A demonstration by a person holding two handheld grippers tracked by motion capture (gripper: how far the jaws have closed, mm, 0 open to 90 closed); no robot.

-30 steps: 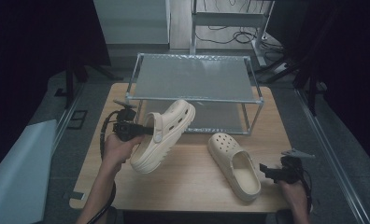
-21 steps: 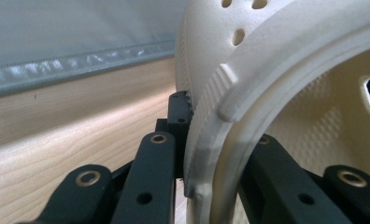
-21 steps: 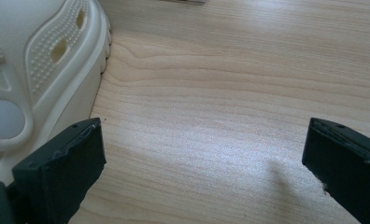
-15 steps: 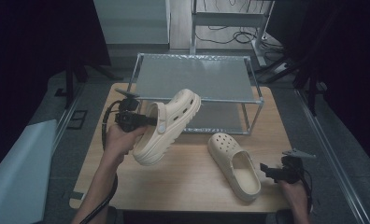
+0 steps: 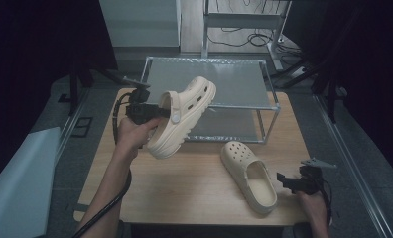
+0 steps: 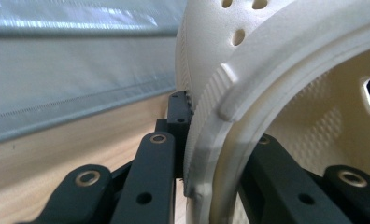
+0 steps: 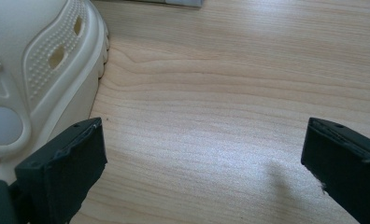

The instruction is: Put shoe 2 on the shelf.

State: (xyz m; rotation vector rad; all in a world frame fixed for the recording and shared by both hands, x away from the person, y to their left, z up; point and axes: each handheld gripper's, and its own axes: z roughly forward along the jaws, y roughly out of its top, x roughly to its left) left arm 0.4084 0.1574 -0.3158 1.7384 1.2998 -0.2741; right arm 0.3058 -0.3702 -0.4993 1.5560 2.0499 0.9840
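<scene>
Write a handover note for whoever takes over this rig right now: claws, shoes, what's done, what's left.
Left claw: shut on the heel-side rim of the cream foam clog, held in the air in front of the two-tier metal-frame shelf.
Right claw: open, low over the wooden table, beside the second cream clog, not touching it.
Done: first clog lifted.
Left: probably shelve it, then the second clog.

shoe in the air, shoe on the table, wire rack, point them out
lifted shoe [image 5: 187,111], high view, its side wall
lying shoe [image 5: 240,156], high view, its holed toe
rack [image 5: 266,94], high view, right rim
</scene>
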